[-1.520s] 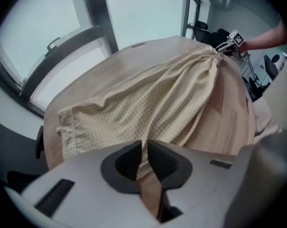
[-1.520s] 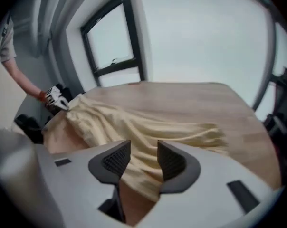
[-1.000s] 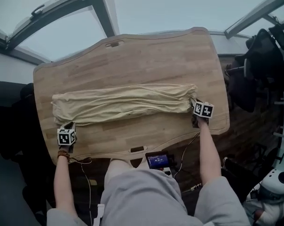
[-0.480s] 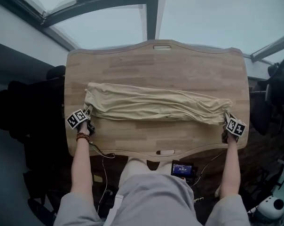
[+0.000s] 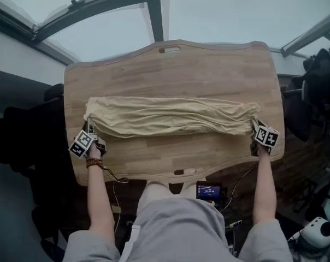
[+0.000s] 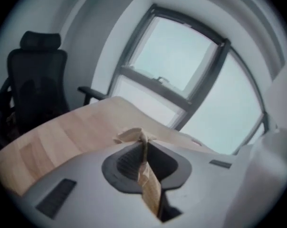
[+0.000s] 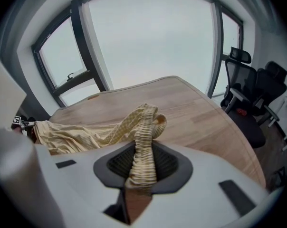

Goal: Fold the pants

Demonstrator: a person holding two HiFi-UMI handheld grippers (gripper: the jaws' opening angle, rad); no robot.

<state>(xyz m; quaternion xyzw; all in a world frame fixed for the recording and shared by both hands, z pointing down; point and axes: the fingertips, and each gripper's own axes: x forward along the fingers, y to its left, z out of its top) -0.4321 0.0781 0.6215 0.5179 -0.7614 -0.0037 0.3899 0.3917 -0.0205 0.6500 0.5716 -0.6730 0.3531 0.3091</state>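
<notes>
I am in what looks like an office or a lab room. Before me stands a long wooden table point(image 5: 208, 70) with an oblong slot point(image 5: 170, 49) cut near its far edge, a desk rather than home furniture. Black swivel chairs with headrests stand off both ends, one point(image 6: 36, 80) at my left and more point(image 7: 248, 113) at my right. Tall windows point(image 7: 148, 37) in dark frames fill the wall beyond, and a small lit screen point(image 5: 208, 190) sits at the table's near edge, with a cable point(image 5: 115, 178) trailing close by
</notes>
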